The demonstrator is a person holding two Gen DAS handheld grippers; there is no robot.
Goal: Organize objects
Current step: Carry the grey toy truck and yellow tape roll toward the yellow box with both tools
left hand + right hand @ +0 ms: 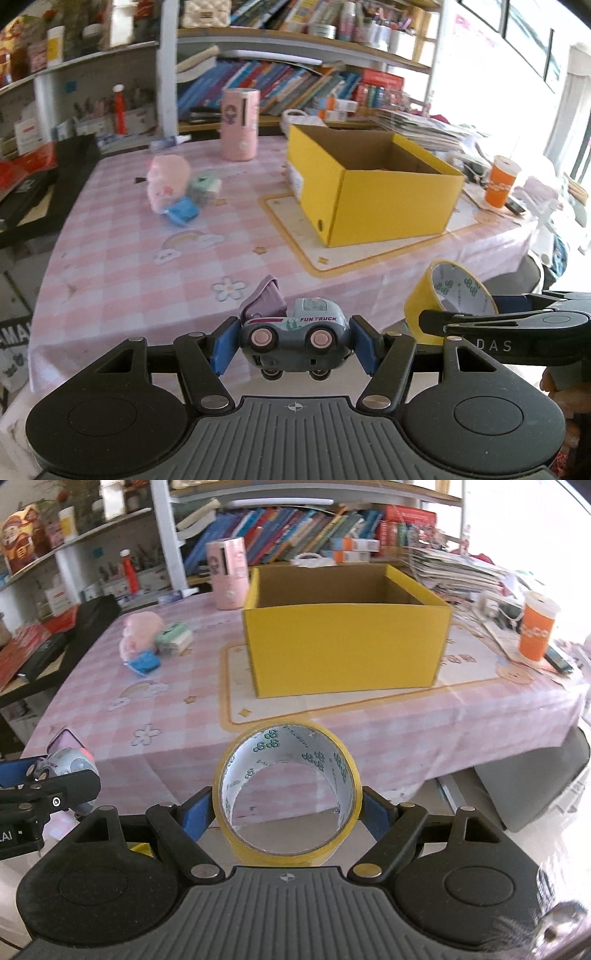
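Observation:
My left gripper (293,341) is shut on a small grey "FUN TRUCK" toy car (295,338) with pink wheels and a purple rear lid, held off the table's near edge. My right gripper (286,808) is shut on a roll of yellow tape (286,794), also off the near edge; the roll shows in the left wrist view (448,299) at the right. An open yellow cardboard box (345,642) stands on a mat in the middle of the table (147,686). The toy car shows at the far left of the right wrist view (64,762).
A pink plush toy (138,635), a green block (173,637) and a blue item (144,662) lie at the left. A pink cylinder (227,574) stands behind the box. An orange cup (537,627) stands at the right. Bookshelves stand behind.

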